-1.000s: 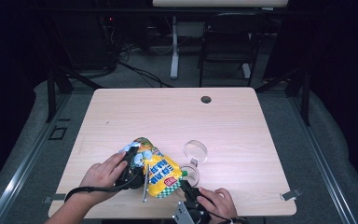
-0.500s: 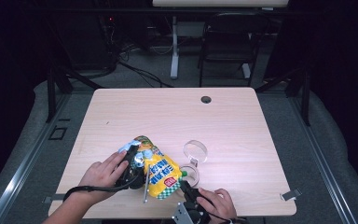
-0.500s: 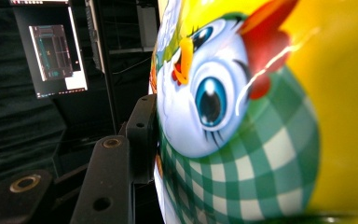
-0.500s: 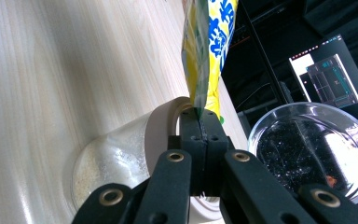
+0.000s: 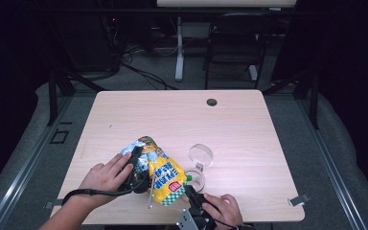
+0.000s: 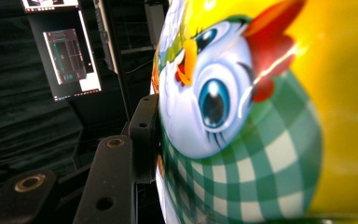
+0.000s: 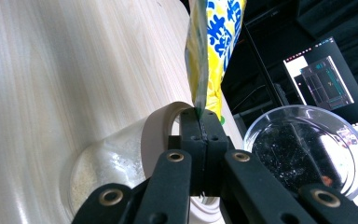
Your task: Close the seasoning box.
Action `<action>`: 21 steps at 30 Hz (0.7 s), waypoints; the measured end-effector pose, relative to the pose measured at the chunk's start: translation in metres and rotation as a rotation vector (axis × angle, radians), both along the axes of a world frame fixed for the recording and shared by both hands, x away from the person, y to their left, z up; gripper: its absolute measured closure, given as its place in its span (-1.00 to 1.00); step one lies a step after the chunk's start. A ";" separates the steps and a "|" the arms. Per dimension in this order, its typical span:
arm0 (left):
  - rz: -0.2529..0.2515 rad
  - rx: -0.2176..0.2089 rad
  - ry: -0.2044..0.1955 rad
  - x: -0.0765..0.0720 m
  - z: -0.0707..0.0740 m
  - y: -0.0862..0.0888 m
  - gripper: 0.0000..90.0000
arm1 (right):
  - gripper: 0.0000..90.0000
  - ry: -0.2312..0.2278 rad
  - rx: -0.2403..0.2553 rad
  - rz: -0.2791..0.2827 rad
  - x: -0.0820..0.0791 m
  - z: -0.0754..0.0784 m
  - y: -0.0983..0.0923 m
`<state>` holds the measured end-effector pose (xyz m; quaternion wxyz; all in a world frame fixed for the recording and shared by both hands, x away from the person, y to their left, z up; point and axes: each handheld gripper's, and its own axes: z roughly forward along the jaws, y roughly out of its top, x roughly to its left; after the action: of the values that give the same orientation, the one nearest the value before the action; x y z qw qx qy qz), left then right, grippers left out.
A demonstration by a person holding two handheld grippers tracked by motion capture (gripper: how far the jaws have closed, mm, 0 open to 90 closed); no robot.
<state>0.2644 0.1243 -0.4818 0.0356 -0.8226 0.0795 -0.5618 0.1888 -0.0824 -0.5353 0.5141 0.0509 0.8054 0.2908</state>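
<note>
A yellow snack bag (image 5: 165,175) with a cartoon chick (image 6: 214,102) is held up over the table's front edge between both grippers. My left gripper (image 5: 138,160) clasps the bag's upper part from the left. Its left finger (image 6: 142,135) presses on the foil, the other finger is hidden behind the bag, and its jaws have just been closing a little on it. My right gripper (image 7: 199,116) is shut on the bag's thin bottom edge (image 7: 200,70); from above, the right gripper (image 5: 190,190) sits at the bag's lower right corner.
An open clear jar (image 5: 195,178) stands just right of the bag, its round clear lid (image 5: 200,154) lying beyond it. The jar (image 7: 107,163) and lid (image 7: 307,149) sit close around my right jaws. A thin metal rod (image 5: 151,191) lies by the bag. The table (image 5: 172,115) has a cable hole (image 5: 212,102).
</note>
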 end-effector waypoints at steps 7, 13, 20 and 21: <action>-0.004 0.020 -0.009 -0.001 0.002 -0.001 0.30 | 1.00 -0.004 0.003 0.004 0.000 0.000 0.001; -0.007 0.034 -0.023 -0.003 0.006 -0.003 0.33 | 1.00 -0.003 0.001 0.000 0.000 -0.001 0.000; -0.005 0.041 -0.029 -0.003 0.006 -0.005 0.33 | 1.00 0.000 0.005 -0.005 0.001 -0.002 0.000; -0.006 0.043 -0.032 -0.003 0.006 -0.005 0.33 | 1.00 0.000 0.013 0.000 0.001 -0.003 0.001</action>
<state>0.2613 0.1196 -0.4759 0.0530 -0.8123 0.0933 -0.5732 0.1899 -0.0819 -0.5385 0.5139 0.0545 0.8033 0.2960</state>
